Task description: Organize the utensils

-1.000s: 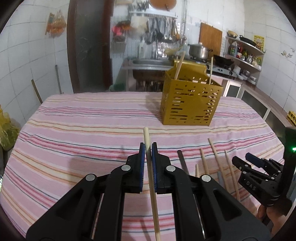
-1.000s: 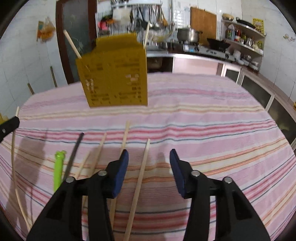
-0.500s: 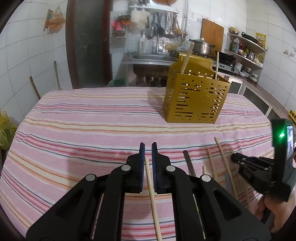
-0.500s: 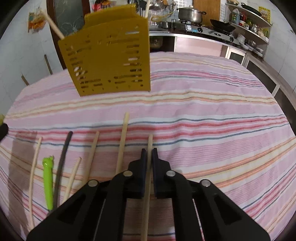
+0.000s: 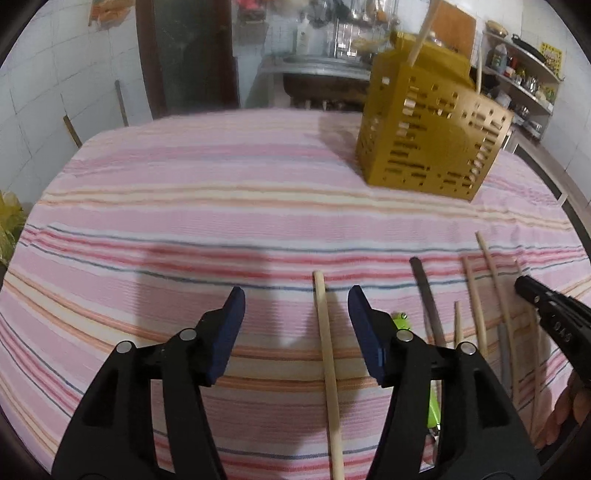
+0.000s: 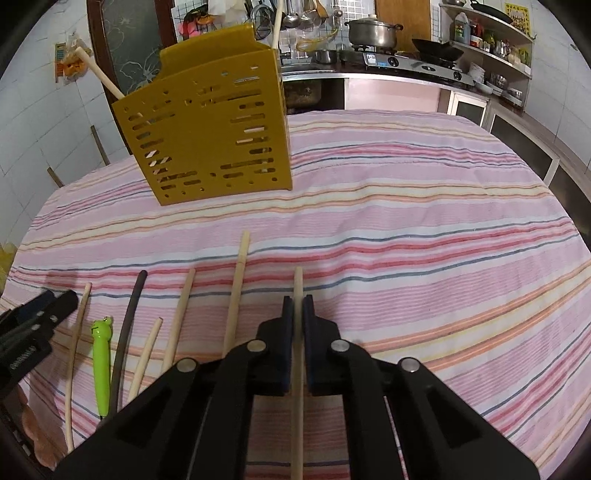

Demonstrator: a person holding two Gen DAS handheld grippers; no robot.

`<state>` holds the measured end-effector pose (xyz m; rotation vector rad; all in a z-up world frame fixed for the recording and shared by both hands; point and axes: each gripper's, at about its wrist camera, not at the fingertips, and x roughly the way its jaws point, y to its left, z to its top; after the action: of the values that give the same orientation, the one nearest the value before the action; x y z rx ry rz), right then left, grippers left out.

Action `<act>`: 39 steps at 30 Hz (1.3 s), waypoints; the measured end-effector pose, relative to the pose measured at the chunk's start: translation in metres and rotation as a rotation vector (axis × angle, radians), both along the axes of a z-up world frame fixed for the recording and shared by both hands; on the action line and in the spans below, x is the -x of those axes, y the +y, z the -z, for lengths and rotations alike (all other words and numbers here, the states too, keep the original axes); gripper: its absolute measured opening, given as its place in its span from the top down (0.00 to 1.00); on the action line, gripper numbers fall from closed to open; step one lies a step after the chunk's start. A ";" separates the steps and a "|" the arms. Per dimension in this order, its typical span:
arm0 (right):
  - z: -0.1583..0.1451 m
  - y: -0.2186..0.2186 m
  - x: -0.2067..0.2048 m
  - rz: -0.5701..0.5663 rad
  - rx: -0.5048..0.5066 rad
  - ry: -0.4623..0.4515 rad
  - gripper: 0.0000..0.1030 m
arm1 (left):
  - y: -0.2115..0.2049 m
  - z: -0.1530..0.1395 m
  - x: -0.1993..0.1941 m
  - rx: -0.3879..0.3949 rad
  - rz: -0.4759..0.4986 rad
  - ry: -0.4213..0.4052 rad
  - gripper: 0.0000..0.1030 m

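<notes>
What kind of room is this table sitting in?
Most likely a home kitchen. Behind the table with its striped cloth there is a gas stove carrying a steel pot, ladles hanging on a wall rack, and shelves of bottles and jars.

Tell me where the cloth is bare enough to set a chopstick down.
Bare striped tablecloth runs right of the right gripper and its chopstick. More lies left of the open left gripper, before the yellow holder. The loose utensils between the grippers crowd that stretch.
</notes>
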<state>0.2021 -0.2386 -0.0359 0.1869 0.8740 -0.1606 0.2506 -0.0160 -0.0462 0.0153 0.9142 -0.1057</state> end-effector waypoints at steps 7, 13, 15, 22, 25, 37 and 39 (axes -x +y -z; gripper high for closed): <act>0.001 -0.001 -0.002 0.004 -0.010 -0.005 0.94 | -0.015 0.013 -0.007 -0.047 0.036 0.030 0.85; -0.016 -0.003 0.010 0.011 0.002 -0.072 0.94 | -0.013 0.005 -0.011 0.024 0.043 0.039 0.96; -0.024 -0.005 0.015 0.011 -0.002 -0.102 0.94 | -0.010 -0.002 -0.008 0.044 0.033 0.013 0.96; -0.055 -0.005 0.041 0.003 -0.015 -0.238 0.94 | 0.006 -0.051 0.024 0.090 -0.008 -0.195 0.96; -0.070 -0.004 0.057 -0.002 -0.006 -0.317 0.95 | 0.012 -0.072 0.044 0.096 -0.017 -0.293 0.96; -0.099 0.001 0.113 -0.003 0.037 -0.552 0.94 | 0.032 -0.101 0.109 0.106 -0.036 -0.479 0.96; -0.100 0.003 0.119 -0.007 0.044 -0.578 0.94 | 0.034 -0.101 0.115 0.103 -0.038 -0.493 0.95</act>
<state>0.0830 -0.2355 0.0637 0.1766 0.2960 -0.1098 0.1352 0.0177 0.0545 -0.0694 0.4151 -0.1079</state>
